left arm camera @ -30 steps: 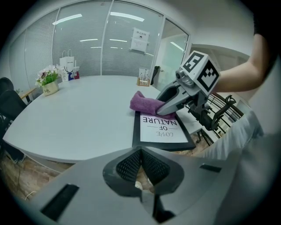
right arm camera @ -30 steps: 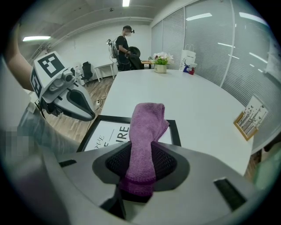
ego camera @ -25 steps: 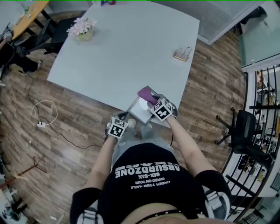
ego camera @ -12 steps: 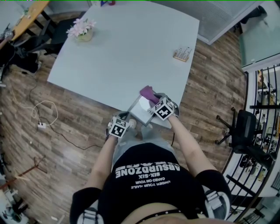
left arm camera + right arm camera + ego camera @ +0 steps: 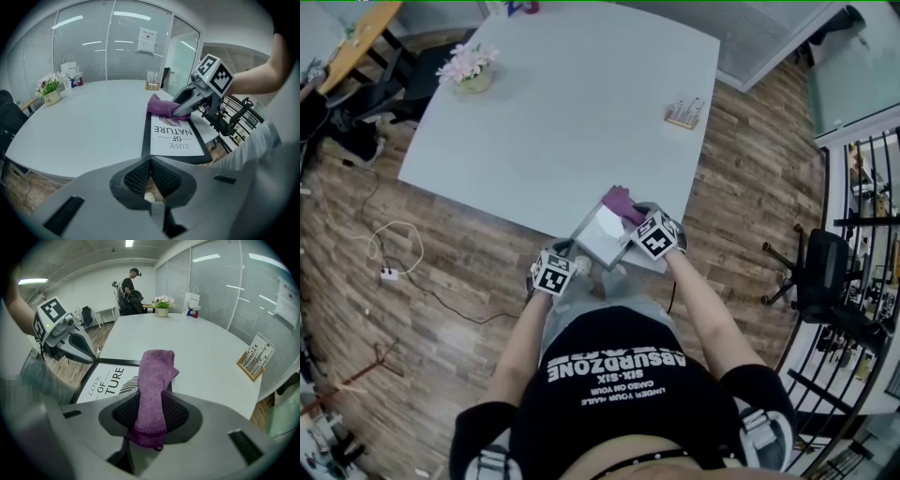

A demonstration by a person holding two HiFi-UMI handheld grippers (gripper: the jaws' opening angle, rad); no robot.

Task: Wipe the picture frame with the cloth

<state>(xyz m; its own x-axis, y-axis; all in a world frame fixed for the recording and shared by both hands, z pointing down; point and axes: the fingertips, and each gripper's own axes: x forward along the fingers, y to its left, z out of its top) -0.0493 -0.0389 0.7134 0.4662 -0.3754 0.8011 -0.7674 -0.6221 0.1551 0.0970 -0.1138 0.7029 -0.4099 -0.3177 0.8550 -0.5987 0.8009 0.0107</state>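
A black picture frame with a white "LOVE OF NATURE" print lies at the table's near edge and partly overhangs it. My right gripper is shut on a purple cloth, which rests on the frame's far corner. In the right gripper view the cloth hangs out of the jaws over the frame. My left gripper is shut at the frame's near edge and seems to pinch it. In the left gripper view the frame starts right at the jaw tips.
The big pale table holds a flower pot at its far left and a small wooden holder at its far right. An office chair stands to the right. A cable and power strip lie on the wood floor to the left.
My right gripper with the cloth has shifted a little to the right along the frame's far end. The left gripper and the frame have stayed put.
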